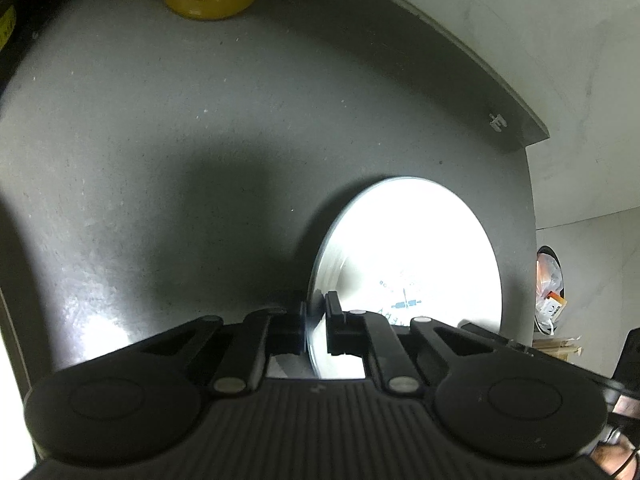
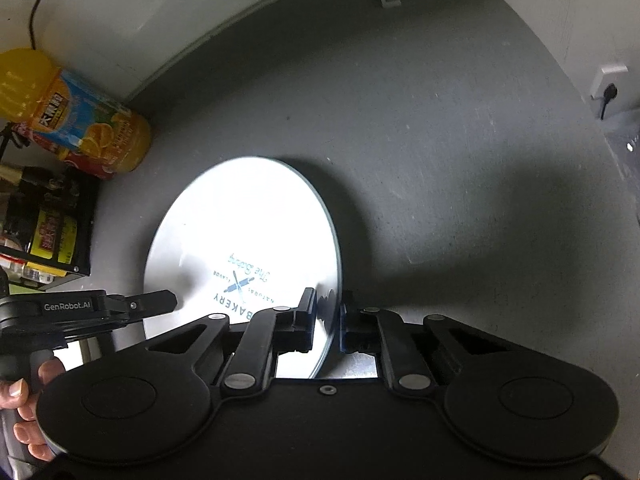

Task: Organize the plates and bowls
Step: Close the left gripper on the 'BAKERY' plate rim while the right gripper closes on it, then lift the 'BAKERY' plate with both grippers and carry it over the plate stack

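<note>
L tool (image 1: 316, 322) & R tool (image 2: 328, 320) both grip plate (image 2: 248, 232) rim.

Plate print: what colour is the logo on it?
Blue lettering and crossed rolling pins on the white plate, clearest in the right wrist view.

dark grey countertop (image 2: 420, 152) | white wall (image 2: 160, 8) | wall socket (image 2: 608, 80)

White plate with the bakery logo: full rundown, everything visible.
The white plate is round, shallow and glossy, ceramic by the look, with a thin bluish rim and a blue "BAKERY" logo with crossed rolling pins. It sits over the dark grey counter. The left claw and right claw each straddle its rim on opposite sides.
</note>
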Demonstrator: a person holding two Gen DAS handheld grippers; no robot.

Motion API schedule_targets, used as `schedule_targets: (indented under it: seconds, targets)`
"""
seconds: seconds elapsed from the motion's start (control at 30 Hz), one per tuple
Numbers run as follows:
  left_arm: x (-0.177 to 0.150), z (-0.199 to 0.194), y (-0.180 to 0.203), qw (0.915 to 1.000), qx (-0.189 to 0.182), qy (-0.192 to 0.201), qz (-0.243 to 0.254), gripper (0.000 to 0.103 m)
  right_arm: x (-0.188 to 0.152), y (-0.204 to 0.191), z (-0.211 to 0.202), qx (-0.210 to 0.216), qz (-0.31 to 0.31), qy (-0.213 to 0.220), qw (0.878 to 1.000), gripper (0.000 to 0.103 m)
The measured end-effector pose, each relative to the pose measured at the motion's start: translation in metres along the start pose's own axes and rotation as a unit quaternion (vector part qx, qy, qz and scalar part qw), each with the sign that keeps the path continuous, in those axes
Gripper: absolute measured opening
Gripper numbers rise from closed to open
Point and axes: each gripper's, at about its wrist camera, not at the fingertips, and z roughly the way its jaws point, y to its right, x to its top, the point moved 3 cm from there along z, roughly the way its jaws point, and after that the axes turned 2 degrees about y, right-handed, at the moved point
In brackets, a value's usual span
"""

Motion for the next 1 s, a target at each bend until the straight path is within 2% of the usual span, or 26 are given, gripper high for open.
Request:
schedule_targets:
  seconds: [0.27,0.83,1.0]
  targets:
    - [0.007,-0.018,-0.004,0.9995,-0.015,0.022,-0.019,0.007,0.015,-0.023,-0.024,-0.001,-0.035,0.033,0.999,0.008]
    - [0.034,-0.080,0.003,0.9960,-0.056,0.066,0.023,0.007,0.035,-0.075,-0.077,0.012,-0.024,0.106,0.994,0.008]
    - [0.038,-0.103,-0.008,0.9942,-0.066,0.079,0.028,0.007,0.033,-0.093,-0.087,0.018,-0.024,0.118,0.993,0.008]
